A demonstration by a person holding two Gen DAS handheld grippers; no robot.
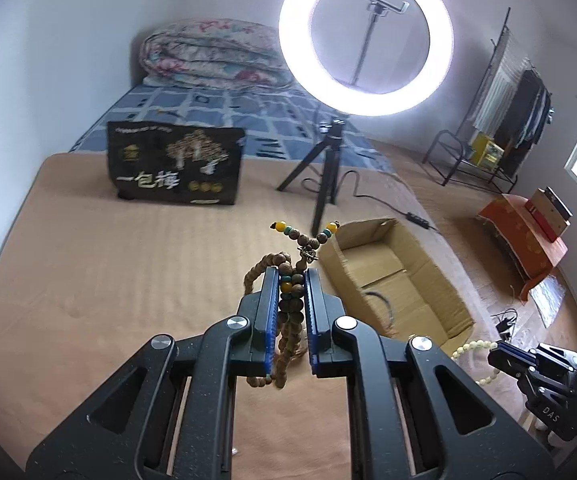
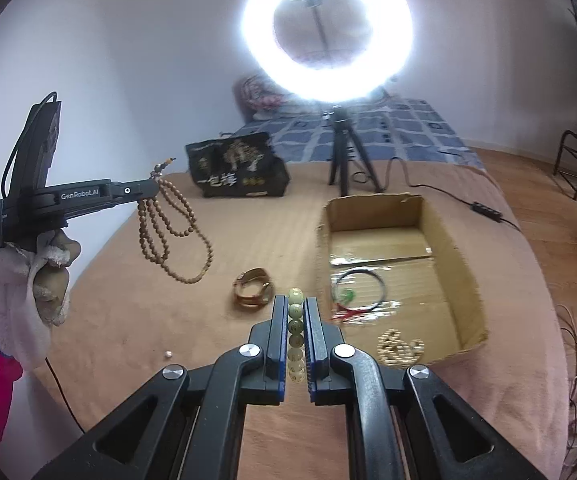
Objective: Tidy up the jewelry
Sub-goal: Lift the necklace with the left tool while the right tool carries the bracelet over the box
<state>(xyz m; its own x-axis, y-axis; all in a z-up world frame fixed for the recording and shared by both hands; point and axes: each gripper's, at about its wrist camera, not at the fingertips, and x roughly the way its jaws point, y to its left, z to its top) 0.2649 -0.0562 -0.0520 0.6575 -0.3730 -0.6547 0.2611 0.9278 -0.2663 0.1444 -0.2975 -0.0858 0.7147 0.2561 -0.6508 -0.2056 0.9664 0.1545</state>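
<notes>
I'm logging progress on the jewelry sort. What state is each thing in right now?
Left gripper: shut on the wooden bead necklace.
Wooden bead necklace: lifted, loops hanging free.
Right gripper: shut on the pale bead bracelet.
Pale bead bracelet: clamped between the fingers.
Cardboard box: open, holding some jewelry.
Amber bangle: lying on the bed cover, outside the box.
Ring light: on.

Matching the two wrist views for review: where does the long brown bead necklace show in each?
Left wrist: brown bead necklace at centre, clamped in the left gripper.
Right wrist: hanging in loops at left, above the bed.
Shared landmark: cardboard box.
</notes>
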